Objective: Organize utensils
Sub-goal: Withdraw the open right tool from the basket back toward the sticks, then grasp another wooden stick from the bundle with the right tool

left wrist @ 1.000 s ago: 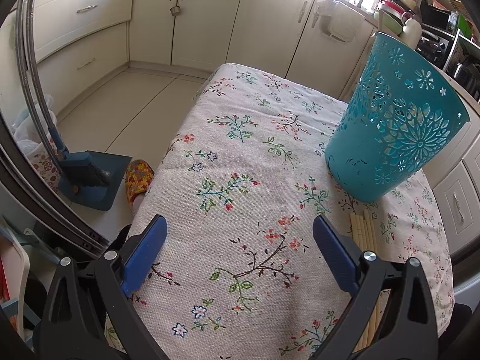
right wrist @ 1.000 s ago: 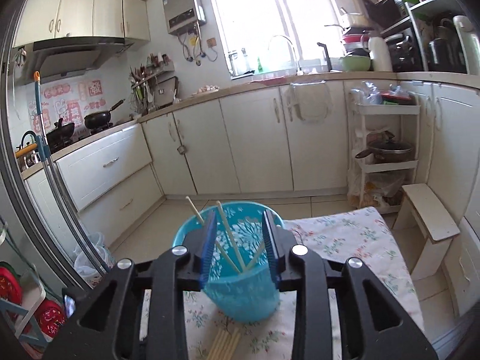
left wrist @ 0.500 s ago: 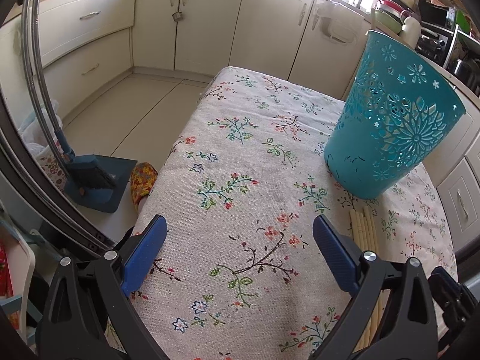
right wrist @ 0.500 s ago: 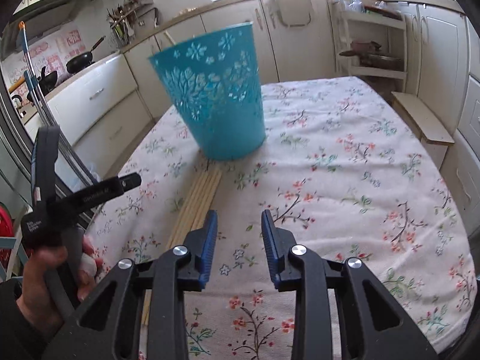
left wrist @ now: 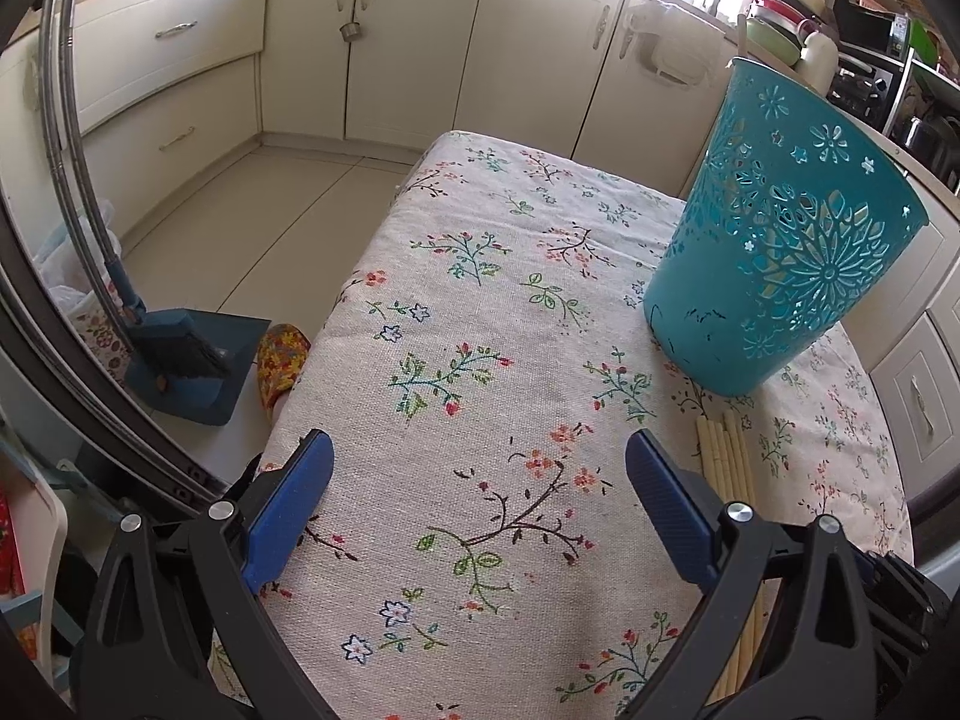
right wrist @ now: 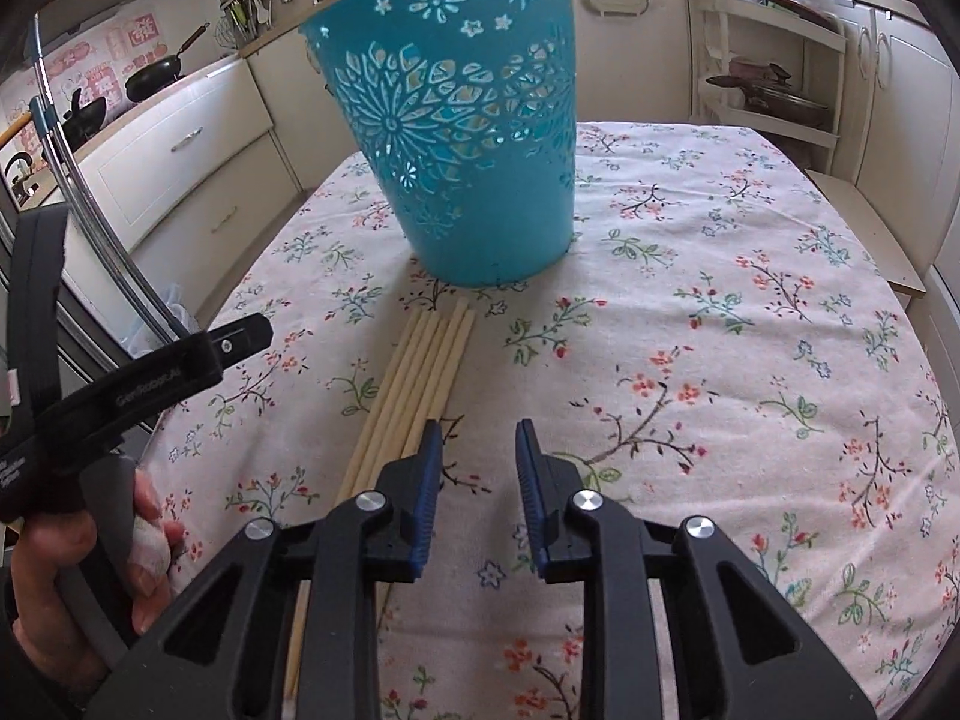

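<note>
just left of right hand-held gripper (right wrist: 477, 450): chopsticks (right wrist: 420, 378) on surface (right wrist: 720, 360), long axis toward teal basket (right wrist: 468, 138); jaws narrow, closing, empty; left hand-held gripper (left wrist: 477, 480) wide open, empty, farther

Right gripper (right wrist: 478, 450) being angled downward, jaws being closed, nothing between. Left gripper (left wrist: 477, 468) being held wide open, empty.

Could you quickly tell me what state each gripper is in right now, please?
Left gripper: open wide, holding nothing.
Right gripper: jaws closing, nothing between them; chopsticks lie just left of it.
</note>
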Demonstrator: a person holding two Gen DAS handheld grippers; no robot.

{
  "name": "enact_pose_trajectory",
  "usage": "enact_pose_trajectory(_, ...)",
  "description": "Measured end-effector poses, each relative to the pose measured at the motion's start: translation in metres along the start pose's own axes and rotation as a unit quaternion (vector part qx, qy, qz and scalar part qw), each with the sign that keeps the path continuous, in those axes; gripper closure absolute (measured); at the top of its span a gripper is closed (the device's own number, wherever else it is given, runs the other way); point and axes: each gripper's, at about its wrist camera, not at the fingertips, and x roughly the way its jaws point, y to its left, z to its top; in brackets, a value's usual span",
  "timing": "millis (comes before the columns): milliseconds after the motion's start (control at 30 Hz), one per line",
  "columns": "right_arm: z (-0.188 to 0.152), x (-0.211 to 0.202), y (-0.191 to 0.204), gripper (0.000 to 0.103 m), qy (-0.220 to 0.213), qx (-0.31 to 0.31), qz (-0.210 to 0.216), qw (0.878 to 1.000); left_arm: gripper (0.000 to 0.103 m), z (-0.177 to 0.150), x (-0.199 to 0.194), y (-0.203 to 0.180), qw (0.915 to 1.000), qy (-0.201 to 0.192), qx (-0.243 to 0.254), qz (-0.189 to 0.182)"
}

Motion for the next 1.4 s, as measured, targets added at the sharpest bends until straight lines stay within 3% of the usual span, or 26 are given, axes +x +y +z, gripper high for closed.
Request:
enact_pose_trajectory(300,0.012,0.008,0.003,0.079,0.000,0.010,0.011,1.000,0.009,0.000,0.000,0.000,1.0000,0.001,0.000,0.000)
enact_pose_trajectory(667,0.015,0.022,0.011,0.080,0.015,-0.025,-0.014,0.999,0.009,0.000,0.000,0.000,1.0000,0.001,0.000,0.000)
enact_pose_trajectory(733,0.014,0.021,0.013,0.082,0.018,-0.046,-0.019,0.999,0.009,0.000,0.000,0.000,1.0000,0.001,0.000,-0.001)
enact_pose_trajectory(800,0.011,0.019,0.014,0.092,0.022,-0.074,-0.031,0.997,0.009,0.000,0.000,0.000,1.0000,0.001,-0.001,-0.001)
enact_pose_trajectory(900,0.006,0.010,-0.001,0.094,0.028,-0.090,-0.038,0.995,0.009,-0.001,0.002,-0.003,1.0000,0.002,0.007,-0.006)
enact_pose_trajectory(967,0.004,0.003,-0.020,0.094,0.026,-0.075,-0.040,0.996,0.009,-0.002,0.002,-0.009,0.9997,0.006,0.023,-0.007)
enact_pose_trajectory(1100,-0.003,-0.008,-0.057,0.098,0.003,-0.020,-0.002,1.000,0.009,-0.010,-0.002,-0.036,0.9962,0.036,0.075,-0.028)
enact_pose_trajectory(1200,-0.004,-0.009,-0.065,0.098,0.000,0.005,0.014,1.000,0.009,-0.013,-0.008,-0.060,0.9914,0.024,0.127,-0.017)
enact_pose_trajectory(1400,-0.005,-0.009,-0.067,0.098,-0.001,0.015,0.026,1.000,0.009,-0.016,0.007,-0.089,0.9813,0.049,0.184,0.030)
